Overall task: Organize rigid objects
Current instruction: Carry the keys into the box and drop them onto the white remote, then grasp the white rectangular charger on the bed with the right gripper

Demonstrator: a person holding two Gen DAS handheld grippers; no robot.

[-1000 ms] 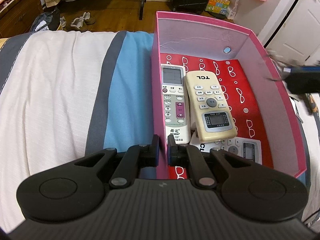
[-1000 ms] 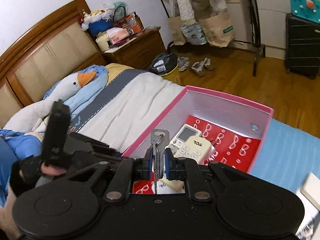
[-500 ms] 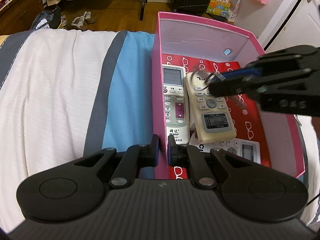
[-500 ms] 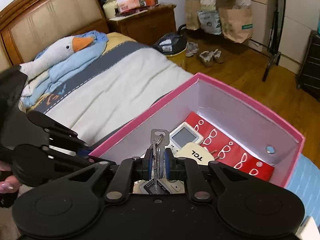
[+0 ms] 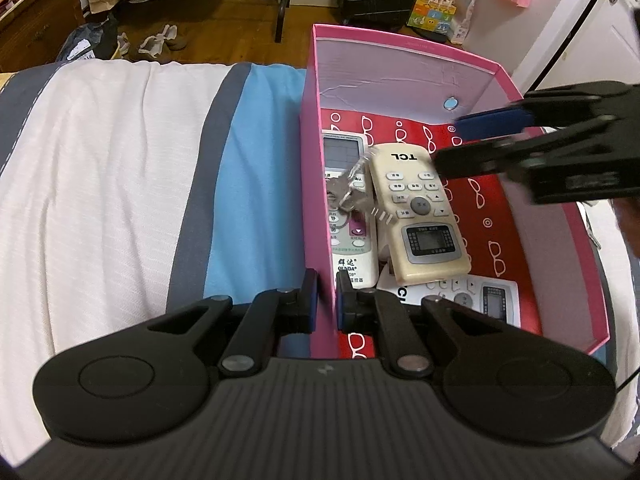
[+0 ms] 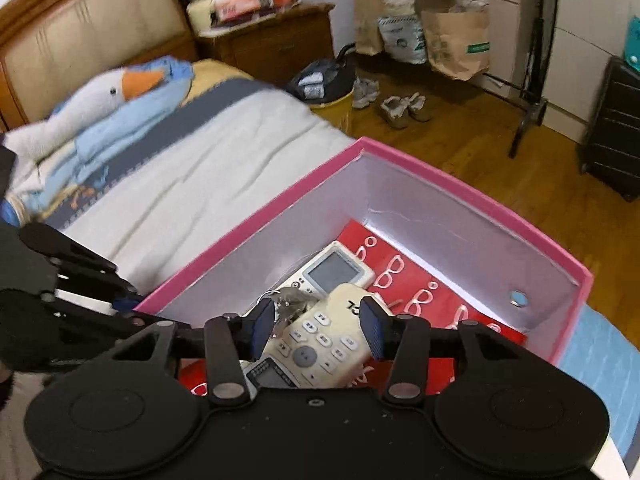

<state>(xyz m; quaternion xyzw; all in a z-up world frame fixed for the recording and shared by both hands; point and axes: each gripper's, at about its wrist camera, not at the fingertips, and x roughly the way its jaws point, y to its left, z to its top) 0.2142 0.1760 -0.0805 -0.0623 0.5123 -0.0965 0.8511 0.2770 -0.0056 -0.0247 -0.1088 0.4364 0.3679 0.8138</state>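
From the left wrist view, the left gripper (image 5: 326, 298) is clamped narrow on the near left wall of the pink box (image 5: 316, 168), one pad outside and one inside, pinning the box on the bed (image 5: 112, 184). Inside lie the white remote (image 5: 352, 240) along that wall and the cream TCL remote (image 5: 420, 216) just beside it, both running lengthwise away from the camera. The keys (image 5: 350, 192) show as a blurred silvery bunch on the white remote's buttons, at the cream remote's left edge. The right gripper (image 5: 480, 144) reaches in from the right, above the box; the keys lie off to its left and lower down.

From the right wrist view, the right gripper (image 6: 316, 326) has just been opening; its jaws stand moderately apart with nothing between the pads. The keys (image 6: 290, 300) sit blurred just beyond the left pad, below the jaws, on the remotes inside the pink box (image 6: 460, 200). They look released, so the right hand seems free to lift clear, while the left is nearer the wall it steadies
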